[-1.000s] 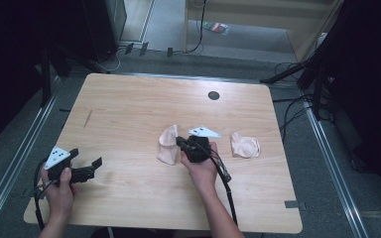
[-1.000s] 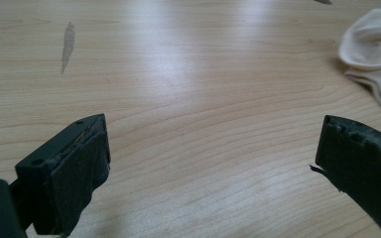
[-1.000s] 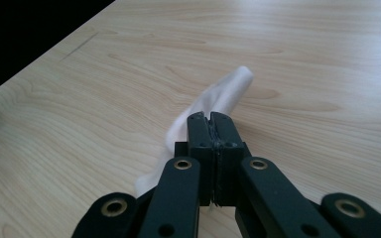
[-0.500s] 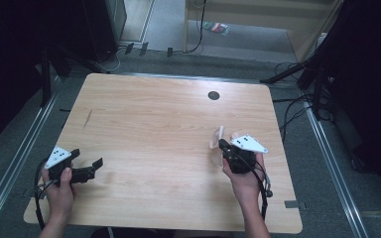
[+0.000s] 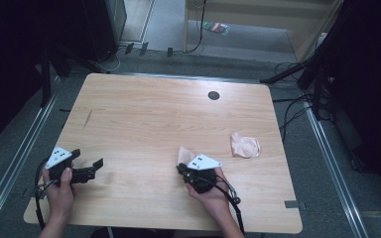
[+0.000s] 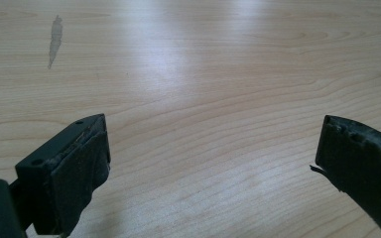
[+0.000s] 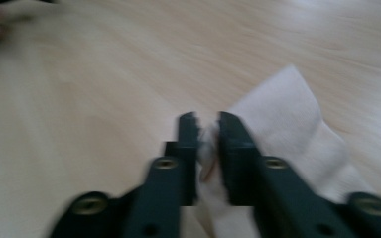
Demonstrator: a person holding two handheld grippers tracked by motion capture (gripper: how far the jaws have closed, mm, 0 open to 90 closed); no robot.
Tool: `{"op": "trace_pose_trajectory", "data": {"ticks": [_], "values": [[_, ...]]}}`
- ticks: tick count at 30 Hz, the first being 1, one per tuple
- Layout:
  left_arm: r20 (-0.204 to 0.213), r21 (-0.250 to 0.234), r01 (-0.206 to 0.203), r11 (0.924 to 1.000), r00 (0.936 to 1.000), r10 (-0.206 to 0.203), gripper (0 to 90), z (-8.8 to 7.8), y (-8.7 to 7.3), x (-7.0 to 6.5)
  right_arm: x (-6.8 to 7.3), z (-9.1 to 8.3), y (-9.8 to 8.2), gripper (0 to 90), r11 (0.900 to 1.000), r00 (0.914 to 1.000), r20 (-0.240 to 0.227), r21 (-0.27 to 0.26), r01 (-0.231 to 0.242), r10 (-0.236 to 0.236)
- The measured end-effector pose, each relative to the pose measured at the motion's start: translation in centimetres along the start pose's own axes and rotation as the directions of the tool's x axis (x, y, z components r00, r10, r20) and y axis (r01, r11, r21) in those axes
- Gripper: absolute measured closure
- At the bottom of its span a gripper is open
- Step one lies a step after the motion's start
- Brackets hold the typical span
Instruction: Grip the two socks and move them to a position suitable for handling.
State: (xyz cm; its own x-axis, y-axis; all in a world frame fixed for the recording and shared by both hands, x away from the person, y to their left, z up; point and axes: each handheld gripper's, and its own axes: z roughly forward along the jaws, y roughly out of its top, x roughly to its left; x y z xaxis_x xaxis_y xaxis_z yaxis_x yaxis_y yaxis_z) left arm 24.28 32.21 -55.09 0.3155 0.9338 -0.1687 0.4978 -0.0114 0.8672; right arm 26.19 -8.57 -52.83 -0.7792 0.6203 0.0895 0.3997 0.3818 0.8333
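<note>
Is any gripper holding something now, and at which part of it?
The right gripper pinches a pale cloth at its bunched edge. The left gripper is open, holding nothing.

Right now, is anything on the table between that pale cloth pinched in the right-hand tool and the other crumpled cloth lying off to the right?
Nothing visible does. The right gripper pinches the pale cloth, and bare wooden table lies between it and the crumpled cloth farther right.
</note>
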Motion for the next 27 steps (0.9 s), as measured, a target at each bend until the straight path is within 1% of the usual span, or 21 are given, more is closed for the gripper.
{"op": "trace_pose_trajectory", "data": {"ticks": [1,2,4,5,6,8,9,10,11,12,13,14,16,17,19,20,21,22,23,25,27], "values": [[0.0,0.0,0.001,1.0,1.0,-0.001,0.8,0.0,0.0,0.0,0.2,-0.1,0.1,58.6,1.0,0.9999,-0.009,-0.003,0.005,-0.005],[0.001,-0.001,0.002,1.0,1.0,-0.002,0.8,0.0,0.0,0.0,0.2,-0.5,0.2,53.9,1.0,1.0,-0.003,-0.014,0.004,-0.004],[0.002,0.0,0.003,1.0,1.0,-0.003,0.8,0.0,0.0,0.0,-0.6,-1.8,0.4,53.9,0.997,0.9981,0.01,-0.047,-0.06,0.061],[0.002,-0.001,0.004,1.0,1.0,-0.004,0.8,0.0,0.0,0.0,-1.2,-2.5,0.3,55.6,0.993,0.994,0.041,-0.062,-0.099,0.102],[0.002,0.0,0.004,1.0,1.0,-0.004,0.8,0.0,0.0,0.0,-1.8,-3.2,0.1,57.2,0.989,0.9866,0.088,-0.062,-0.132,0.137],[0.001,0.0,0.002,1.0,1.0,-0.002,0.8,0.0,0.0,0.0,-2.9,-4.1,-0.5,58.5,0.978,0.962,0.176,-0.049,-0.203,0.209],[0.002,0.0,0.001,1.0,1.0,-0.001,0.8,0.0,0.0,0.0,-3.4,-4.4,-1.0,58.8,0.97,0.9509,0.194,-0.047,-0.237,0.241],[0.0,0.001,-0.001,1.0,1.0,0.001,0.8,0.0,0.0,0.0,-3.7,-4.4,-1.5,58.8,0.962,0.9427,0.192,-0.045,-0.269,0.273],[-0.002,0.003,-0.003,1.0,1.0,0.003,0.8,0.0,0.0,-0.1,-3.8,-4.2,-2.0,58.5,0.957,0.9372,0.197,-0.034,-0.287,0.288],[-0.001,0.004,-0.004,1.0,1.0,0.004,0.8,0.0,0.0,-0.1,-3.8,-3.9,-2.2,57.9,0.957,0.9355,0.207,-0.014,-0.29,0.286],[0.0,0.004,-0.004,1.0,1.0,0.004,0.8,0.0,0.0,-0.1,-3.8,-3.5,-2.4,56.4,0.955,0.9344,0.207,-0.003,-0.295,0.29],[0.001,0.003,-0.004,1.0,1.0,0.004,0.8,0.0,0.0,-0.1,-3.7,-3.1,-2.5,54.3,0.955,0.9359,0.202,0.006,-0.296,0.288],[0.003,0.002,-0.003,1.0,1.0,0.003,0.8,0.0,0.0,-0.1,-3.6,-2.3,-2.6,52.6,0.954,0.9319,0.22,0.017,-0.3,0.289],[0.004,0.002,-0.003,1.0,1.0,0.003,0.8,0.0,0.0,-0.1,-3.6,-2.1,-2.6,52.8,0.955,0.9337,0.215,0.021,-0.297,0.286],[0.007,0.002,-0.002,1.0,1.0,0.002,0.8,0.0,0.0,0.0,-3.5,-1.7,-2.7,55.5,0.954,0.934,0.218,0.031,-0.297,0.283],[0.009,0.003,-0.003,1.0,1.0,0.003,0.8,0.0,0.0,0.0,-3.3,-1.5,-2.7,59.1,0.956,0.9351,0.221,0.039,-0.292,0.277],[0.01,0.003,-0.002,1.0,1.0,0.002,0.8,0.0,0.0,0.0,-3.1,-1.3,-2.8,65.1,0.961,0.9394,0.227,0.046,-0.274,0.257],[0.01,0.001,-0.002,1.0,0.9999,0.002,0.8,0.0,0.0,0.0,-2.9,-1.2,-2.8,74.5,0.962,0.9417,0.228,0.055,-0.267,0.248],[0.011,0.001,-0.004,1.0,0.9999,0.004,0.8,0.0,0.0,0.0,-2.6,-1.1,-2.8,82.1,0.965,0.9482,0.213,0.069,-0.255,0.235],[0.012,0.001,-0.004,1.0,0.9999,0.004,0.8,0.0,0.0,0.0,-2.3,-0.9,-2.6,87.2,0.967,0.9577,0.173,0.068,-0.245,0.23],[0.009,0.004,-0.012,0.9999,0.9999,0.012,0.8,0.0,0.0,-0.2,-2.0,-0.9,-2.1,87.8,0.97,0.9628,0.153,0.06,-0.234,0.223]]}}
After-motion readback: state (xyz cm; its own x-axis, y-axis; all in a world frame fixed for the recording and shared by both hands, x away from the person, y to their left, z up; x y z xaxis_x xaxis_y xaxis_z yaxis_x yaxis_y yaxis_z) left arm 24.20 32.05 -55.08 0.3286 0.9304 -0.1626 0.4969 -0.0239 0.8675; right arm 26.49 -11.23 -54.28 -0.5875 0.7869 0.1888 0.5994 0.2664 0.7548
